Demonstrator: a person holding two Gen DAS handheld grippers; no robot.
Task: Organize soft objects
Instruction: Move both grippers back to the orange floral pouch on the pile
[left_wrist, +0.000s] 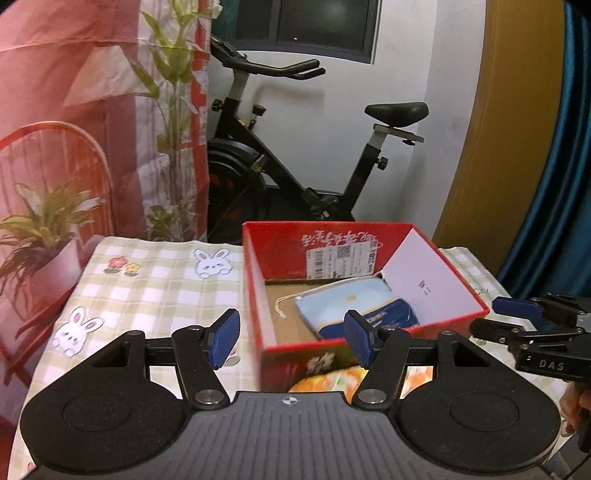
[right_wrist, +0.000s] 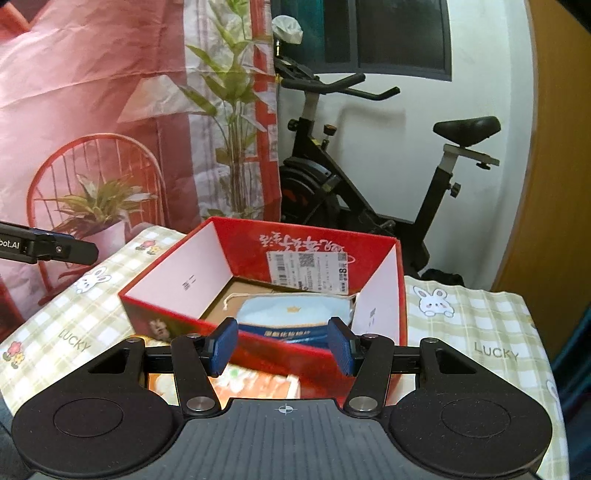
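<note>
Fingers of the left gripper (left_wrist: 291, 341) stand apart with nothing between them; those of the right gripper (right_wrist: 282, 345) stand likewise parted and empty, so neither tool is carrying anything. Both sit on the near side of the box, short of its front wall.

Task item: a light blue soft pouch (right_wrist: 291, 314) with a dark blue printed band lies flat on the cardboard floor of the red box (left_wrist: 458, 288), toward its right wall, drawstring (left_wrist: 282, 306) trailing left. Judged as already deposited, since it rests unsupported and clear of both tools.

Box placement: open-topped, standing near the middle of the counter (left_wrist: 147, 280), toward its far edge, where either hand could reach it. A checked cloth with rabbit motifs covers the counter. An exercise bike (left_wrist: 295, 155) stands beyond the far edge.
</note>
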